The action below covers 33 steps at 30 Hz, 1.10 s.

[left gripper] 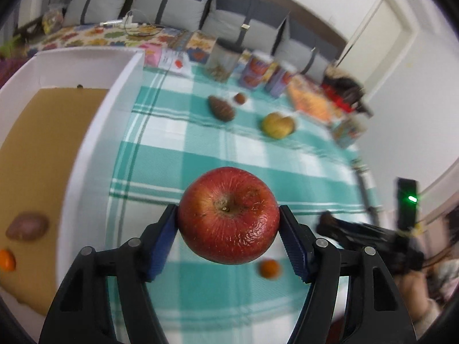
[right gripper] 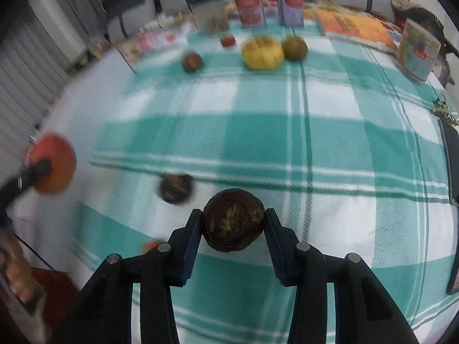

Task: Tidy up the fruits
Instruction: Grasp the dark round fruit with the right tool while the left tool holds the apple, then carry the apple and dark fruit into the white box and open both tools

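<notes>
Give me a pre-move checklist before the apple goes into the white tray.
1. Left gripper clamped on the red apple: ok.
2. Apple off the checked cloth: ok.
3. Bare space on the brown liner of the white tray: ok.
4. Right gripper clamped on the dark brown fruit: ok.
5. Small orange fruit below the apple stays clear: cannot tell.

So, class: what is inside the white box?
On the brown floor of the white box lie a purplish-brown fruit and a small orange fruit. The box's near corner runs out of view, so anything there cannot be seen.
</notes>
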Each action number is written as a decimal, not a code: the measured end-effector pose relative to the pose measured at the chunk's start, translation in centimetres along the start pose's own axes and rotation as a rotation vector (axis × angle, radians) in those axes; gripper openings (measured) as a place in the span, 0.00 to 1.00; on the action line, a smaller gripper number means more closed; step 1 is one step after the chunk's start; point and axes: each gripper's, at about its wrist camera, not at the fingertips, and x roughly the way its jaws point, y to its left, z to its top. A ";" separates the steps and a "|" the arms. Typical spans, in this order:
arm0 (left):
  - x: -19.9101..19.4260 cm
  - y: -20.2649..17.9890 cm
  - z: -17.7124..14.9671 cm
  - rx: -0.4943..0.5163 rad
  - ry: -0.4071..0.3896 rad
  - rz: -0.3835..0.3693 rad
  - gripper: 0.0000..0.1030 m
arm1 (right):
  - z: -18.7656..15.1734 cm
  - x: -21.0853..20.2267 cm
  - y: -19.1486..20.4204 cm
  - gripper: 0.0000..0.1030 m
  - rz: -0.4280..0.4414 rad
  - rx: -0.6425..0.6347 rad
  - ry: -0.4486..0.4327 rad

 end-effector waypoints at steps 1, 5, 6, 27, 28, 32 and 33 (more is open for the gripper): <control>-1.5 -0.1 0.0 -0.004 -0.008 -0.020 0.69 | 0.4 -1.1 0.7 0.42 0.021 -0.007 -0.019; -8.1 0.4 0.1 -0.010 -0.048 -0.045 0.69 | 2.1 -5.4 5.9 0.42 0.142 -0.079 -0.085; -9.7 1.0 0.2 -0.015 -0.060 -0.034 0.69 | 2.4 -6.4 7.9 0.42 0.183 -0.110 -0.095; -10.8 23.5 -3.8 -0.290 0.010 0.489 0.69 | -2.7 4.6 37.5 0.42 0.375 -0.535 0.135; -10.7 23.6 -3.9 -0.292 0.017 0.496 0.69 | -2.8 5.0 37.8 0.43 0.359 -0.548 0.136; -10.9 24.3 -4.5 -0.312 0.031 0.519 0.70 | -3.1 6.2 38.5 0.45 0.300 -0.581 0.139; -11.2 24.2 -4.5 -0.314 0.011 0.520 0.71 | -3.1 6.1 38.3 0.54 0.296 -0.579 0.136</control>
